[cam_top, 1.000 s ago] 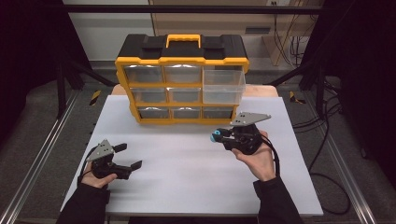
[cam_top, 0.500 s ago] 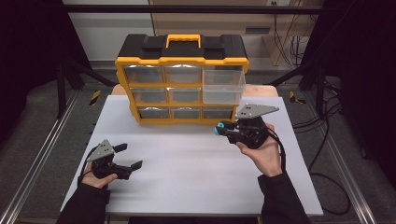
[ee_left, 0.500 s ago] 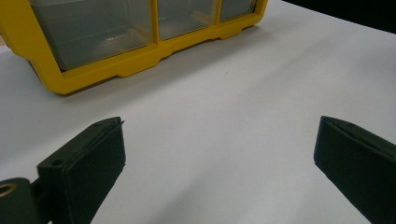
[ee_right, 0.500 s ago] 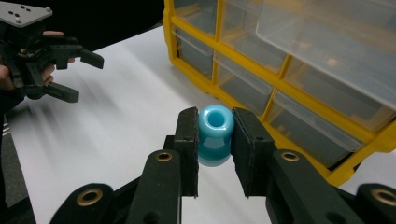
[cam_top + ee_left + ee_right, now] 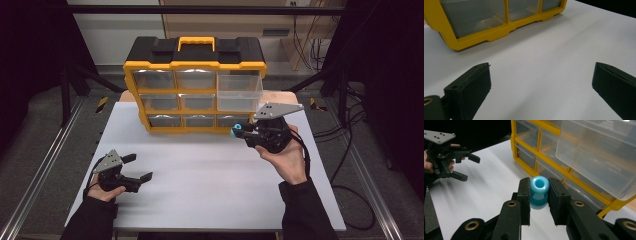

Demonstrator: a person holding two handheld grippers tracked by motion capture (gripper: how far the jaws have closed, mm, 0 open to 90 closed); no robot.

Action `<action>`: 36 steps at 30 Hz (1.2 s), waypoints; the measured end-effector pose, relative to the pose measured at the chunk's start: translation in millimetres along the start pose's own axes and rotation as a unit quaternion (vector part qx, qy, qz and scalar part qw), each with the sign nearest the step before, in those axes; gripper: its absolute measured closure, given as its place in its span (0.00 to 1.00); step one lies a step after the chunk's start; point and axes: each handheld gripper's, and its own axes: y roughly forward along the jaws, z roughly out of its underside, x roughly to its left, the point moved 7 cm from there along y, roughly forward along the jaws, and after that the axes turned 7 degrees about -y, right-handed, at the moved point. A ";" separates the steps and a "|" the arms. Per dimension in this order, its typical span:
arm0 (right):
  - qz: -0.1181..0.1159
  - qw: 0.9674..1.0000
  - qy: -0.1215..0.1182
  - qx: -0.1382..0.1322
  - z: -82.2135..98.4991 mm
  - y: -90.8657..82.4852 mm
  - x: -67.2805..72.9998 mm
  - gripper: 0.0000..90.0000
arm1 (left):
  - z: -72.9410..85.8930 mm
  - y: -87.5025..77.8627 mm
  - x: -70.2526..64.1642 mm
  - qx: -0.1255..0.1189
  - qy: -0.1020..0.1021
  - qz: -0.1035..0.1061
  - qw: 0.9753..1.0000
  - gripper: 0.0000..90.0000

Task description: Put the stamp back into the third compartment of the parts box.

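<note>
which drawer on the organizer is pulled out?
The top-right drawer of the yellow organizer: its clear front juts out past the frame, while the other eight sit flush. The right gripper holds a blue spool just below it.

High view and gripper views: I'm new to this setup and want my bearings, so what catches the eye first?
The yellow drawer cabinet with its black top stands at the table's far edge, its top right clear drawer pulled out. Just in front of it, the right gripper is shut on a small blue cylinder raised above the table. The left gripper rests open at the near left.
</note>
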 end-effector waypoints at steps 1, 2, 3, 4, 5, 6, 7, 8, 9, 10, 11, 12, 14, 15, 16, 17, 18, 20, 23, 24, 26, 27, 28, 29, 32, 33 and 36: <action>0.001 1.000 0.000 -0.001 -1.8 -1.0 -0.4 0.81 | 0.0 -0.1 0.1 0.000 0.000 0.000 1.000 0.02; 0.002 1.000 -0.002 -0.002 -4.1 -2.1 -1.1 0.81 | -0.1 -0.2 0.2 0.000 0.000 0.000 1.000 0.02; 0.002 1.000 -0.003 -0.002 -5.8 -2.9 -1.6 0.81 | -0.1 -0.2 0.2 0.000 0.000 0.000 1.000 0.02; 0.003 1.000 -0.003 -0.002 -7.3 -3.7 -1.7 0.81 | -0.1 -0.2 0.1 -0.001 0.000 0.000 1.000 0.02; 0.005 1.000 -0.005 -0.003 -8.6 -4.0 -2.0 0.81 | -0.1 -0.2 0.1 0.000 0.000 0.000 1.000 0.02; 0.005 1.000 -0.005 -0.002 -9.9 -4.8 -1.9 0.81 | 0.0 -0.1 0.0 0.000 0.000 0.000 1.000 0.02; 0.006 1.000 -0.007 -0.002 -11.9 -5.5 -1.7 0.81 | 0.1 0.0 0.0 0.000 0.000 0.000 1.000 0.02; 0.007 1.000 -0.009 -0.002 -13.2 -5.9 -1.8 0.81 | 0.1 0.0 0.0 0.000 0.000 0.000 1.000 0.02; 0.008 1.000 -0.010 -0.004 -15.5 -6.9 -1.9 0.81 | 0.1 -0.1 0.1 0.000 0.000 0.000 1.000 0.02; 0.008 1.000 -0.011 -0.005 -16.9 -7.7 -2.2 0.81 | 0.1 -0.1 0.1 0.000 0.000 0.000 1.000 0.02; 0.008 1.000 -0.011 -0.005 -18.7 -8.8 -2.5 0.81 | 0.1 -0.1 0.1 0.000 0.000 0.000 1.000 0.02; 0.008 1.000 -0.011 -0.005 -18.7 -8.8 -2.5 0.81 | 0.1 -0.1 0.1 0.000 0.000 0.000 1.000 0.02; 0.012 1.000 -0.013 -0.009 -25.0 -12.2 -3.7 0.81 | 0.3 0.2 0.0 0.001 0.000 -0.001 1.000 0.02; 0.012 1.000 -0.013 -0.009 -25.0 -12.2 -3.7 0.81 | 0.3 0.2 0.0 0.001 0.000 -0.001 1.000 0.02; 0.014 1.000 -0.014 -0.010 -28.5 -13.9 -4.0 0.81 | 0.3 0.2 -0.1 0.001 0.001 -0.001 1.000 0.02; 0.014 1.000 -0.014 -0.010 -29.5 -14.6 -4.3 0.81 | 0.3 0.2 -0.1 0.001 0.001 -0.001 1.000 0.02; 0.015 1.000 -0.015 -0.011 -31.3 -15.3 -5.0 0.81 | 0.3 0.2 0.0 0.001 0.000 -0.001 1.000 0.02; 0.016 1.000 -0.014 -0.012 -33.7 -16.2 -6.1 0.81 | 0.2 0.1 0.1 0.001 0.000 0.000 1.000 0.02; 0.018 1.000 -0.014 -0.014 -37.2 -17.2 -7.6 0.81 | 0.3 0.0 0.1 0.001 0.000 0.000 1.000 0.02; 0.019 1.000 -0.015 -0.015 -38.4 -17.5 -8.1 0.81 | 0.3 0.1 0.0 0.000 0.000 -0.001 1.000 0.02; 0.019 1.000 -0.015 -0.016 -40.5 -18.4 -8.6 0.81 | 0.2 0.2 0.0 0.000 0.000 -0.001 1.000 0.02; 0.021 1.000 -0.015 -0.017 -42.0 -19.2 -9.4 0.81 | 0.3 0.3 0.1 0.001 0.000 -0.001 1.000 0.02; 0.022 0.999 -0.015 -0.017 -43.3 -19.9 -10.1 0.81 | 0.4 0.3 0.0 0.001 0.000 -0.001 1.000 0.02; 0.023 0.999 -0.014 -0.017 -44.4 -20.5 -10.7 0.81 | 0.4 0.3 -0.1 0.001 0.000 -0.001 1.000 0.02; 0.027 0.999 -0.015 -0.021 -49.8 -23.4 -13.1 0.81 | 0.3 0.3 -0.1 0.001 0.000 -0.001 1.000 0.02; 0.029 0.999 -0.015 -0.022 -51.7 -24.4 -13.7 0.81 | 0.3 0.2 0.0 0.001 0.000 -0.001 1.000 0.02; 0.034 0.999 -0.018 -0.020 -56.7 -25.7 -15.4 0.81 | 0.4 0.4 -0.1 0.001 0.000 -0.001 1.000 0.02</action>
